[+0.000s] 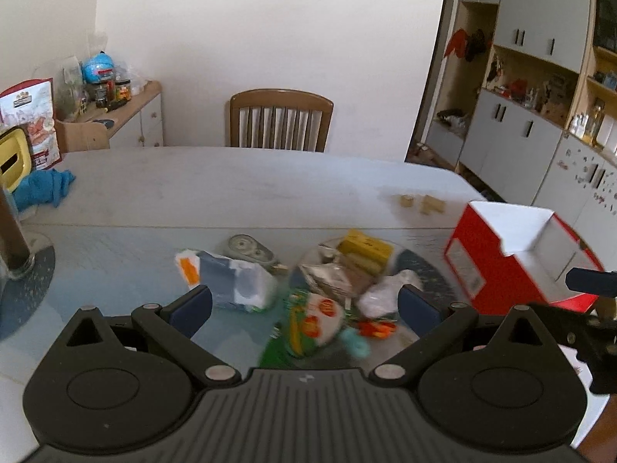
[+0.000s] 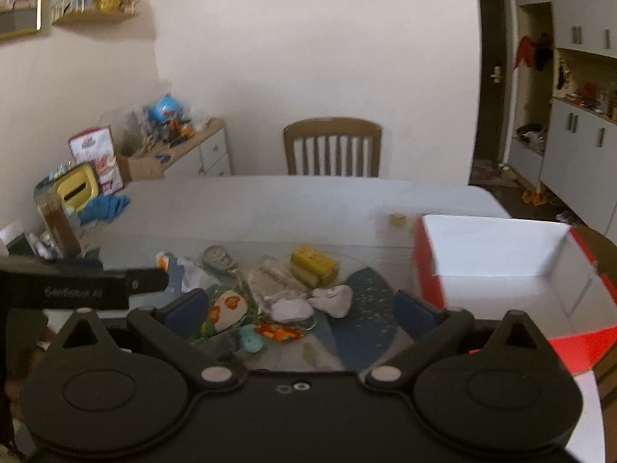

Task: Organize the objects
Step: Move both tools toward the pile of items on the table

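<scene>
Across the table (image 1: 270, 185) we hover both tongs, left gripper (image 1: 304, 305) and right gripper (image 2: 299, 308) released and empty, above the heaped snack packets (image 1: 320, 308), red box (image 2: 501, 270) waiting right of them.

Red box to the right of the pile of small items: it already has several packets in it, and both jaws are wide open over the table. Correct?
Not quite. The red box is empty: the right wrist view looks into it and shows only bare white walls and floor. The packets all still lie in the pile on the table. The rest holds: both sets of jaws stand wide open.
</scene>
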Available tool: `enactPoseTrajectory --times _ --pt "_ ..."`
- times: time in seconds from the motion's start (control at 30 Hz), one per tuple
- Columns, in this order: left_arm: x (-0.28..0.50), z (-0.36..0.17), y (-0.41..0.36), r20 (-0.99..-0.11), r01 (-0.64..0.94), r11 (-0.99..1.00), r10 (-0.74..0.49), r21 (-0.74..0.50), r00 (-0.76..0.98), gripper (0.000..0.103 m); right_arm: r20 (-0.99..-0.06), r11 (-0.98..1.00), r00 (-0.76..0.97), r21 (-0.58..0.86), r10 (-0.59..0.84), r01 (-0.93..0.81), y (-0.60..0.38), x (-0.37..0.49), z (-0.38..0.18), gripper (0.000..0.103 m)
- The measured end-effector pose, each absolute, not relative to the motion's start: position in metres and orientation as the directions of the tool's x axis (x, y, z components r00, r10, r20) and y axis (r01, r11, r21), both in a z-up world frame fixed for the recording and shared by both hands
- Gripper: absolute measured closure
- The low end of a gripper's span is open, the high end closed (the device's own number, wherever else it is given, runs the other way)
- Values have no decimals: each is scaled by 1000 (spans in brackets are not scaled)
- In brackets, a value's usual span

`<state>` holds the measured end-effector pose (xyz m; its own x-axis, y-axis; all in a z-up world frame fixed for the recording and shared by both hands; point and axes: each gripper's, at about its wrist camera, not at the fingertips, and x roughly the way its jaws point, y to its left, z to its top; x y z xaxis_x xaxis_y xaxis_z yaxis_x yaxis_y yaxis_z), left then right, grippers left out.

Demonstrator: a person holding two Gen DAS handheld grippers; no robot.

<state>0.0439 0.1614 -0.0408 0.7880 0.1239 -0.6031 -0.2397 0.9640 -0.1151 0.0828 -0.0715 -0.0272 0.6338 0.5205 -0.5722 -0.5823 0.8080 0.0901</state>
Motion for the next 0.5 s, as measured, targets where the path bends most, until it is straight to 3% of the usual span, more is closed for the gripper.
enactPoseTrajectory --times 0.27,0.5 --pt "91 -60 215 -661 -265 955 113 -133 742 0 -643 770 572 44 510 -637 -34 92 -57 3" --pt "133 -81 243 -719 -334 941 194 -55 667 0 -716 767 523 27 463 -642 -18 99 -92 9"
